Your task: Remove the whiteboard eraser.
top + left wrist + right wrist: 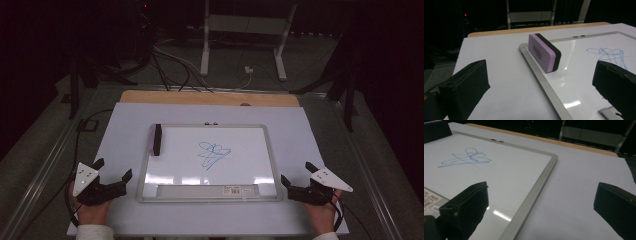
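A whiteboard (270, 150) lay flat on the white table (310, 125), with a blue scribble (214, 154) near its middle. An eraser (156, 139) stood on its long edge at the far left corner of the whiteboard, just inside the frame, its purple body facing left and its black felt facing right toward the scribble.

The left gripper (113, 170) rested on the table near the left side of the whiteboard, the right gripper (298, 172) near the right side. Both sets of jaws stood wide apart and held nothing. In the left gripper view the eraser (544, 53) sat ahead, between the lines of the two jaws and well apart from them.

Handling judgement: the eraser appeared to be a light foam block, soft enough to yield under pressure, so a moderate squeeze should suffice. Its narrow standing edge made it liable to tip if nudged from the side. The best hold was probably across the two broad faces, one pad on purple foam and one on felt, near mid-length, approached from above. The glossy whiteboard surface looked slippery; the eraser could slide away if pushed before the jaws closed.
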### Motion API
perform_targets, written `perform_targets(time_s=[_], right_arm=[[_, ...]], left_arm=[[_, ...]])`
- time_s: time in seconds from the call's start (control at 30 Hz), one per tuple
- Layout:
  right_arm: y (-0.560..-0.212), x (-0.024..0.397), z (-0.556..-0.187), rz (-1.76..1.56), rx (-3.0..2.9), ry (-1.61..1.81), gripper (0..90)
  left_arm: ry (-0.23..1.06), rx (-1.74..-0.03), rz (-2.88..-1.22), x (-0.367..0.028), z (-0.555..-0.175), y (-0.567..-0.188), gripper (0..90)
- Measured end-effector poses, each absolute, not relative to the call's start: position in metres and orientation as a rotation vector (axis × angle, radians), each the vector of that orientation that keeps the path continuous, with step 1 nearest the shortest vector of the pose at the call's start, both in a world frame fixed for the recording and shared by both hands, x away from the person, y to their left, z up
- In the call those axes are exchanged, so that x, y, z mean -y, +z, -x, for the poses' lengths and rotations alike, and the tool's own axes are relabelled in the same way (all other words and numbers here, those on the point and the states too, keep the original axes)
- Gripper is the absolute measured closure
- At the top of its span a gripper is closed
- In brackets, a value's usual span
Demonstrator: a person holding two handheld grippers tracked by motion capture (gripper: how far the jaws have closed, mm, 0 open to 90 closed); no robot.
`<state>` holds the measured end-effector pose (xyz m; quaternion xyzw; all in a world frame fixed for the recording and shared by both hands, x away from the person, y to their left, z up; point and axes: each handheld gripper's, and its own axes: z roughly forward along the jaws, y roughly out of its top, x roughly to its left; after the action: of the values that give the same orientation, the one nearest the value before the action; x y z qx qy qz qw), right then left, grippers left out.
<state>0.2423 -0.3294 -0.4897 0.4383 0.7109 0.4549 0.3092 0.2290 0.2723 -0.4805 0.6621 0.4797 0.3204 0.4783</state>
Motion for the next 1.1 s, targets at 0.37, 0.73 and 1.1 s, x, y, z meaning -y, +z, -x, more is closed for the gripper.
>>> perform_targets(time_s=[0.37,0.73,1.1], right_arm=[[-0.489,0.331,-0.240,-1.162,-1.848,1.200,0.1],[-0.488,0.327,-0.236,-1.136,-1.835,1.194,0.2],[-0.487,0.326,-0.233,-1.129,-1.825,1.188,0.2]], left_arm=[[0.772,-1.170,-1.627,-0.268,-0.228,-0.477,1.3],[0.777,-1.146,-1.658,-0.266,-0.236,-0.461,1.4],[0.771,-1.152,-1.663,-0.263,-0.257,-0.446,1.4]])
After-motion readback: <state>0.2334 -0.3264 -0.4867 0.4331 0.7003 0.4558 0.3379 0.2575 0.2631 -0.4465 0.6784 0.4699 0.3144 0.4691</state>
